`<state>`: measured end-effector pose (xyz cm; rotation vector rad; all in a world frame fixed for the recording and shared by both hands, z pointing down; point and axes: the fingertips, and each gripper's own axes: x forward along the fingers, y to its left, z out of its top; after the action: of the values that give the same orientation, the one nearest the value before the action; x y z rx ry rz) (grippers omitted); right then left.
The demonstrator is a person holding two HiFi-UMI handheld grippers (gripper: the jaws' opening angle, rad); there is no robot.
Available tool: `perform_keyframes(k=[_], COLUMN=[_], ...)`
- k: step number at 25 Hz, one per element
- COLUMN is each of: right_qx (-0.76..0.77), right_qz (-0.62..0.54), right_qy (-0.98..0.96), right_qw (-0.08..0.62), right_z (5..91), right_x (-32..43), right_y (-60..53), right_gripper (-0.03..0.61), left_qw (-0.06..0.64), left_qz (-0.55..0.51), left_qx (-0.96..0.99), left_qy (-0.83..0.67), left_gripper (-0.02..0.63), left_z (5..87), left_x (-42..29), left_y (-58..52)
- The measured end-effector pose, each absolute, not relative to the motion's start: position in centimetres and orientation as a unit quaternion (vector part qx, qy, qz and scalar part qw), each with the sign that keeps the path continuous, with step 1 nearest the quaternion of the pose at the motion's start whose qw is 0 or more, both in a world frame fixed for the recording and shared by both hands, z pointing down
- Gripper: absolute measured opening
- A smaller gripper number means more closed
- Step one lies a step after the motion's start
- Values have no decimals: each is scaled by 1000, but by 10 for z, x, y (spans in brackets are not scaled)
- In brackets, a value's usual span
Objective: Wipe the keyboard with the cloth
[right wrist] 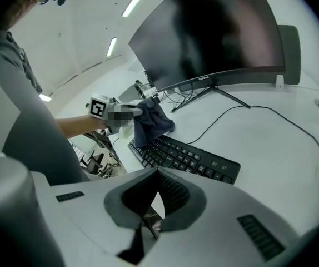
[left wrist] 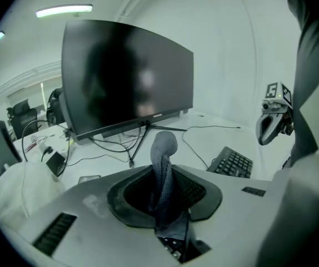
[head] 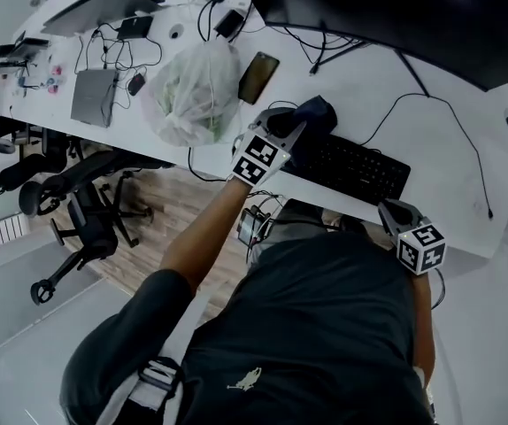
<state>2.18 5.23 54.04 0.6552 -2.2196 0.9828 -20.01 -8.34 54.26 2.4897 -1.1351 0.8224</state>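
Note:
The black keyboard (head: 353, 167) lies on the white desk (head: 449, 193) near its front edge, below the monitor. My left gripper (head: 296, 131) hangs over the keyboard's left end, shut on a dark grey cloth (head: 314, 113). In the left gripper view the cloth (left wrist: 163, 163) stands up bunched between the jaws, with the keyboard (left wrist: 233, 163) beyond on the right. My right gripper (head: 388, 207) is at the keyboard's right end by the desk edge, shut and holding nothing. The right gripper view shows the keyboard (right wrist: 187, 157), the hanging cloth (right wrist: 151, 122) and the left gripper (right wrist: 115, 111).
A large dark monitor (head: 387, 16) stands behind the keyboard, with cables (head: 449, 122) trailing over the desk. A phone (head: 258, 76) and a filled plastic bag (head: 192, 91) lie left of the keyboard. Laptops (head: 95, 96) sit farther left. Office chairs (head: 86, 202) stand on the floor.

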Motion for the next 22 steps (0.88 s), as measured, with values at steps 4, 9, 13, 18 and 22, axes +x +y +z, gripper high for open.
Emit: perform_keyframes(k=[4,9,13,18,22], right_qx=[220,212,210,212,210], right_qz=[350,346,341,352,359], right_qy=[-853,-856,-856,-850,-846], right_qw=[317,322,327,330,333], right_z=[536,530,528,532,538], right_x=[10,4,1,-1,-4], right_y=[44,37,35,41,44], right_gripper=[8,8,8,8,8], left_qw=[173,192,202,214,219], left_qz=[284,309,318,329,331], left_qx=[842,833,831,827,822], left_qy=[-425,-418,-410,-403,-408], left_gripper=[75,75,75,75,75], left_z=[560,588,599,610,617], left_x=[-231,-241,-242,-251,-258], left_y=[-107,-112,-110,-101,-96])
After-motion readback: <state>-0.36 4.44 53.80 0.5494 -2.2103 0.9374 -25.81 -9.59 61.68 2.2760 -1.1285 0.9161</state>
